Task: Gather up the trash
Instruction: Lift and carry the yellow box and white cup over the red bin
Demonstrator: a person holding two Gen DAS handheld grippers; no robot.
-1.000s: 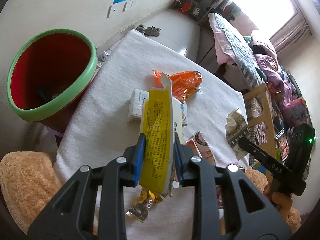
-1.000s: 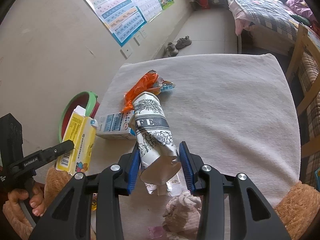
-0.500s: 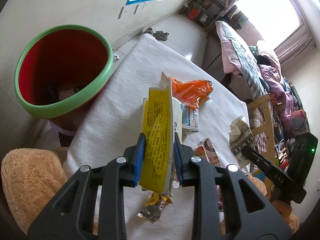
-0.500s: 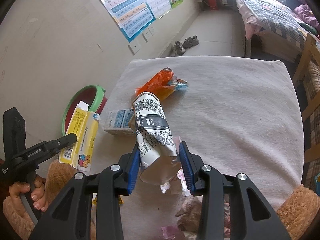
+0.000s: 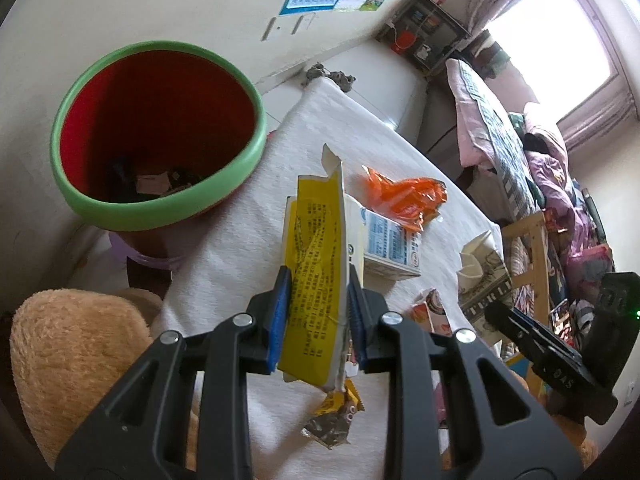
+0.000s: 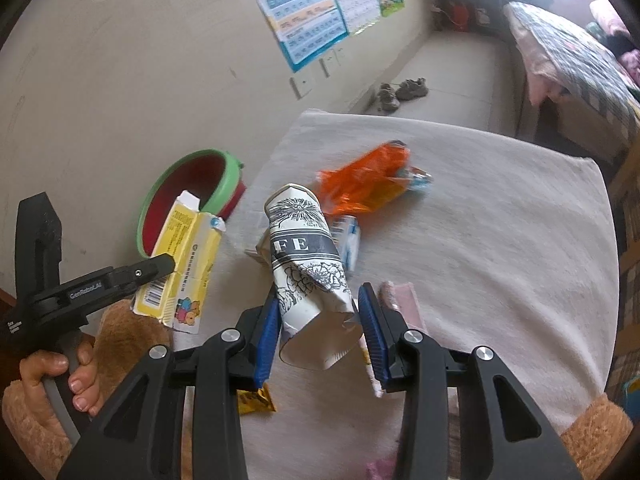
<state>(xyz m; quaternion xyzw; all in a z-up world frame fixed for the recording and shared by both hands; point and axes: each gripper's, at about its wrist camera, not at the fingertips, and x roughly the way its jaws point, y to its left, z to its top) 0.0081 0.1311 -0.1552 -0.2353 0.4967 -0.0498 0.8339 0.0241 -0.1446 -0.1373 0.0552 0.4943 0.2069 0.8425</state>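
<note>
My left gripper (image 5: 318, 314) is shut on a flattened yellow carton (image 5: 316, 256), held up over the white-covered table's (image 5: 332, 120) left edge. Just left of it stands a red bin with a green rim (image 5: 160, 216), some scraps lying at its bottom. My right gripper (image 6: 320, 332) is shut on a crumpled black-and-white paper cup (image 6: 306, 264), above the table's near side. The right wrist view also shows the yellow carton (image 6: 180, 264) in the left gripper (image 6: 160, 266), a hand (image 6: 60, 376) on its handle, and the bin (image 6: 188, 200) beyond.
On the table lie an orange wrapper (image 5: 404, 200), a white-and-blue box (image 5: 392, 244), a small gold wrapper (image 5: 334, 420) and a pink packet (image 6: 400, 304). Tan plush cushions (image 5: 76, 364) line the near edge. A bed (image 6: 572, 60), a wooden chair (image 5: 532, 248) and shoes (image 6: 400, 90) stand beyond.
Both grippers have shifted left toward the bin, each keeping its hold. The bin now looms larger and closer in the left wrist view. Both wrists have rolled a little.
</note>
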